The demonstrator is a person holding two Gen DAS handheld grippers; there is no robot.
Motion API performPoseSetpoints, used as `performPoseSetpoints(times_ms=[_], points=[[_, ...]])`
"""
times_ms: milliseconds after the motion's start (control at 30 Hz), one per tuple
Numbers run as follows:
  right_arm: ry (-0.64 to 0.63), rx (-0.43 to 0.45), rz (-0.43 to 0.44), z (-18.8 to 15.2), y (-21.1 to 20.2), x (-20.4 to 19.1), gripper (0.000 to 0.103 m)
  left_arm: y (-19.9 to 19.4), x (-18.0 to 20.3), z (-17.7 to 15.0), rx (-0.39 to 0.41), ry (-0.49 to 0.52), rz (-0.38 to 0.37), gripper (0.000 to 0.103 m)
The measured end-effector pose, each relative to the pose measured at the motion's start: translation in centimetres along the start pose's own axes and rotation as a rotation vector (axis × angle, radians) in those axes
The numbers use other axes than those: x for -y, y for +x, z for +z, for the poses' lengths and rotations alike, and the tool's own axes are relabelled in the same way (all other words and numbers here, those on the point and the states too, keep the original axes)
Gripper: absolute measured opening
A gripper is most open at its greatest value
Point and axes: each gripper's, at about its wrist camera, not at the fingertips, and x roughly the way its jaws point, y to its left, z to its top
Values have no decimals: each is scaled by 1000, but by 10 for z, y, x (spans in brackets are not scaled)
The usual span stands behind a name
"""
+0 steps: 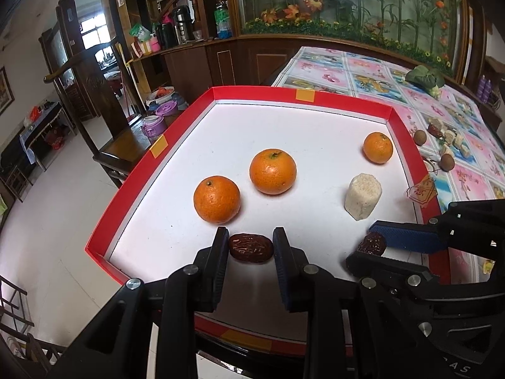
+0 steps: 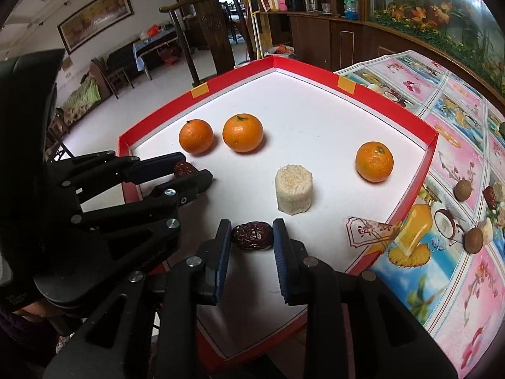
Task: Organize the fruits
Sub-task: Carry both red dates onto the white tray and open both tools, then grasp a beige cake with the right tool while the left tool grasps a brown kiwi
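Two wrinkled red dates sit near the front edge of the tray's white floor, each one caught between a pair of padded fingers. The left date [image 1: 251, 248] is pinched end to end by the left gripper [image 1: 251, 246], its pads pressed against both tips of the fruit. The right date [image 2: 252, 235] is clamped the same way in the right gripper [image 2: 251, 237]. Whether either date is lifted off the floor or resting on it, I cannot tell.

Just beyond them stands a pale rice cake cylinder [image 2: 293, 189], upright. Farther in, two oranges [image 1: 216, 199] [image 1: 273, 171] sit close together on the left side, and a third orange [image 1: 378, 147] lies apart, near the right wall.

All of this is inside a shallow red-walled tray [image 1: 151, 164] with yellow tape patches on its rim. The tray rests on a table under a flowery cloth [image 2: 457, 120], where brown longans [image 2: 462, 190], more dates and snack pieces are scattered beside it
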Motion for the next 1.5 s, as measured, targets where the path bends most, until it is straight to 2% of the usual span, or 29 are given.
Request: performPoseSetpoints(times_ms=[33,100,200,367,400,533,667,767,900,1067,1167,1300,1433,1500], points=[[-3,-8,-1,1,1,0,29,0,1,1,-3,0,15,34],[-7,-16,2,2,0,0,29,0,-1,1,-5,-4,28,47],[9,-13,18,1,-5,7,29,-2,-4,2,-6,-18,38,54],[32,87,64,-1,-37,29,29,-10,-2,7,14,-31,51,65],[37,116,57,-3,-47,37,30,-13,0,9,22,-27,49,68],[82,187,-22,-15,-76,72,47,-24,16,19,59,-5,36,72],[169,201,-141,-34,-97,126,47,-36,47,33,98,52,-33,78],[263,181,-231,-48,-106,171,47,-41,84,43,123,141,-100,78],[375,130,-348,-61,-108,227,47,-35,128,54,105,215,-200,78],[448,75,-367,-57,-96,265,47,-13,172,61,32,269,-283,78],[457,74,-388,-50,-87,274,47,-2,183,63,-4,271,-284,78],[479,59,-394,-47,-76,285,36,10,193,66,-46,273,-282,78],[444,68,-414,-49,-76,284,25,22,205,69,-90,279,-291,78],[439,77,-403,-52,-77,286,25,28,213,70,-105,285,-293,78]])
